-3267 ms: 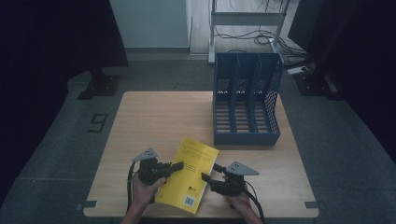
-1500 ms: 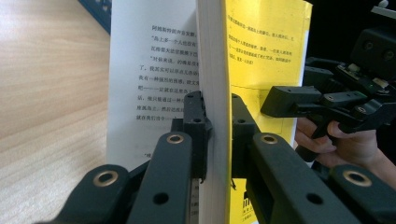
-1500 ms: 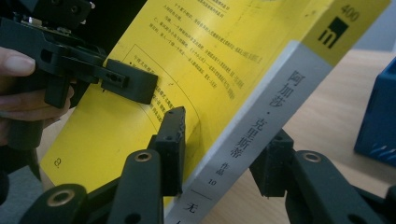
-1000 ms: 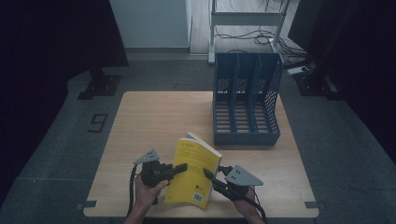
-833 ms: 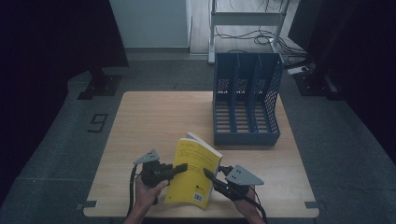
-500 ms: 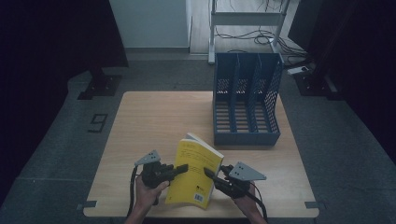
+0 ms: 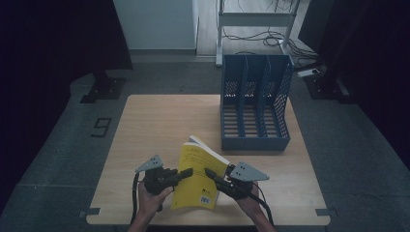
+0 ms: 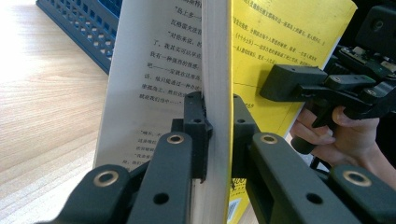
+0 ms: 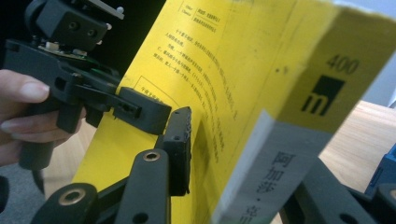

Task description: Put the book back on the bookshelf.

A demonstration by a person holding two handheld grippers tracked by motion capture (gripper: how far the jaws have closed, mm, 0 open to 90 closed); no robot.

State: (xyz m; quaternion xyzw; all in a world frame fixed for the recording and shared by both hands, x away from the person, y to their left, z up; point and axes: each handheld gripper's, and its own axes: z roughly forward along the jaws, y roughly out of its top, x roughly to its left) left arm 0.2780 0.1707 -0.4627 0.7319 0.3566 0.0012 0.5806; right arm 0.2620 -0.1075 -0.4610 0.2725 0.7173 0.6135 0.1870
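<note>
Book (image 7: 198,176) upright on table (image 7: 159,125) | left tongs (image 8: 217,128) clamp pages | right tongs (image 9: 224,140) clamp spine

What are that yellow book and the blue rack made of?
Book: paper, with a smooth yellow card cover; printed pages show at its edge. Rack: probably moulded plastic, matt blue, its walls pierced with small holes.
</note>
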